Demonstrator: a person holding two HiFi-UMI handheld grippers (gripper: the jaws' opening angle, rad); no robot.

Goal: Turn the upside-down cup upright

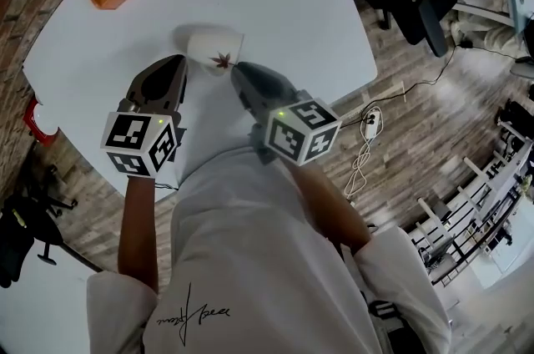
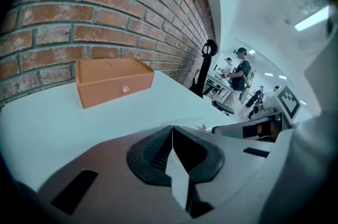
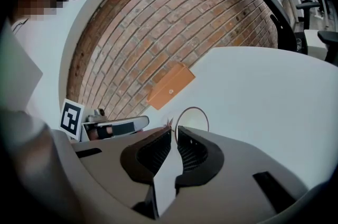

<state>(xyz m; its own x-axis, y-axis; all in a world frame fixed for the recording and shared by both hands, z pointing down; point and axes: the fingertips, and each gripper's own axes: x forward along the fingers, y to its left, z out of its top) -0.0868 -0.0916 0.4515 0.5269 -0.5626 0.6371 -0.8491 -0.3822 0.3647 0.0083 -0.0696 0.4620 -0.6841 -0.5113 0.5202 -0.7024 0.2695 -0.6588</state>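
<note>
Head view: cup point(image 1: 210, 48) looks light, slick, breakable; right hand-held gripper point(image 1: 236, 69) pinches its rim, left hand-held gripper point(image 1: 180, 62) closed, empty

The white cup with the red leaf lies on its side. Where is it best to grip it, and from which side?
Take the thin wall at the rim of the cup, one jaw inside and one outside, coming from its open mouth, which faces the right gripper. No handle shows, and the round body would likely slip. The right gripper seems to pinch there.
</note>
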